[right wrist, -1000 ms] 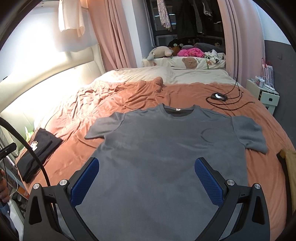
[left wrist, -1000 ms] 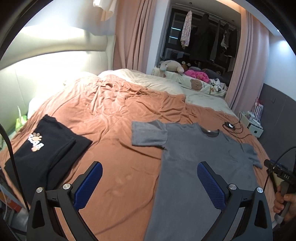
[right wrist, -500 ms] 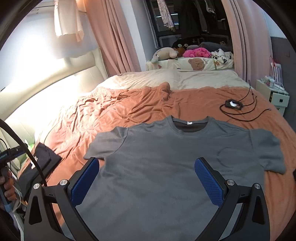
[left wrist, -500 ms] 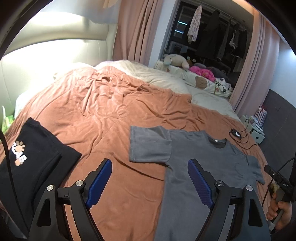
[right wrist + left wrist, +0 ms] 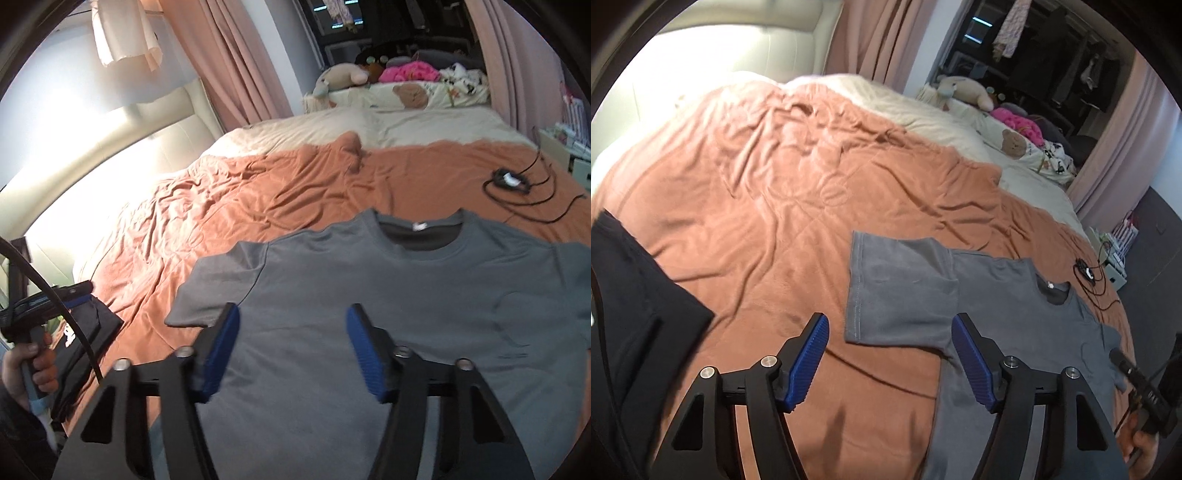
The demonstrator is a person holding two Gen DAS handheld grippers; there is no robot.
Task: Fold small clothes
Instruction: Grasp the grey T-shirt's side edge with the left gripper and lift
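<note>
A grey T-shirt (image 5: 406, 295) lies spread flat on the orange blanket (image 5: 280, 192), collar away from me. In the left wrist view its left sleeve (image 5: 901, 288) lies just beyond my left gripper (image 5: 890, 332), whose jaws are closing with only air between the blue pads, above the sleeve's lower hem. My right gripper (image 5: 291, 325) hovers over the shirt's chest near the left armpit; its jaws are closing too, with nothing pinched. A folded black T-shirt (image 5: 635, 317) rests on the bed's left side.
A black cable with a small device (image 5: 509, 181) lies on the blanket beyond the collar. Plush toys and pink clothes (image 5: 406, 72) are piled at the far end of the bed. A padded headboard (image 5: 110, 147) runs along the left. A hand (image 5: 22, 365) grips the other handle.
Both grippers have moved forward and lower toward the shirt's upper part, and both pairs of jaws have narrowed. The left gripper now faces the left sleeve; the black shirt has slid to the frame's edge.
</note>
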